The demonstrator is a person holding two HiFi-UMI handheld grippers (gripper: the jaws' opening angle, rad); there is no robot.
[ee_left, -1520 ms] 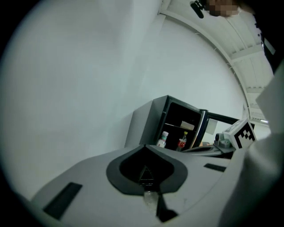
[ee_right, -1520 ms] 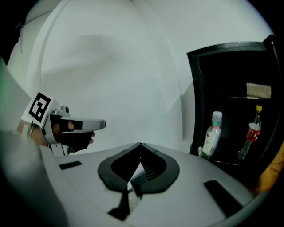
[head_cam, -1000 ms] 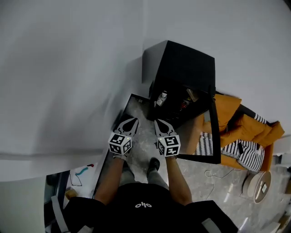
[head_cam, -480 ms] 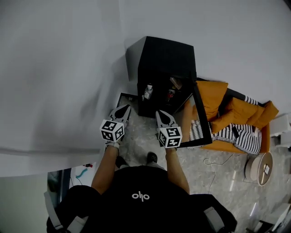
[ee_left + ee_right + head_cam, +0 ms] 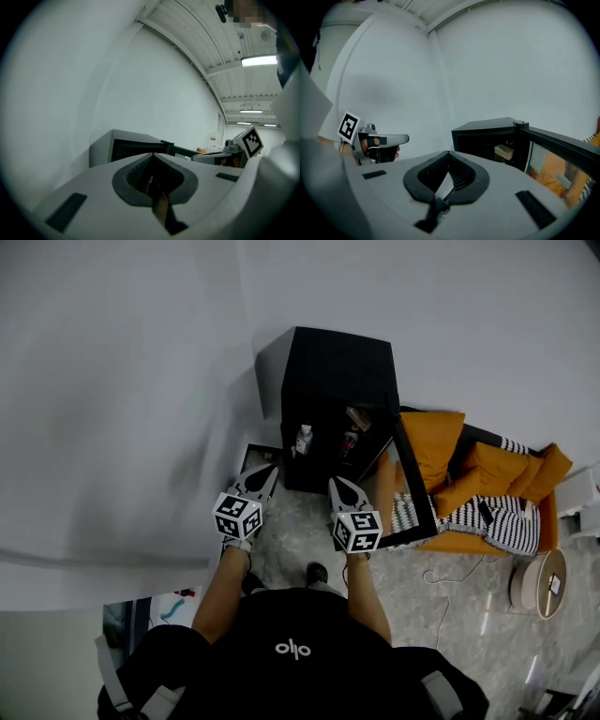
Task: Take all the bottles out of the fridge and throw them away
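- White walls meet in a corner over a grey marbled floor; a black mini fridge (image 5: 337,371) stands there with its door (image 5: 415,486) swung open to the right, just beside an orange sofa (image 5: 439,442).
- Both bottles are on the fridge shelf: a clear bottle (image 5: 304,440) at the left and a darker bottle (image 5: 350,442) to its right, well apart from both claws.
- The left gripper (image 5: 272,468) and the right gripper (image 5: 335,482) hover near the fridge front, each with its jaws pressed together on nothing.
- The step in hand looks like the reach-in. A clean pick probably needs one claw spread before it enters, then brought level onto the clear bottle's body, clear of the door edge and the neighbouring bottle.
- Against a second ago, both grippers sit higher and the fridge has slid from the right toward the middle of the head view; the bottles and the shut jaws are unchanged.
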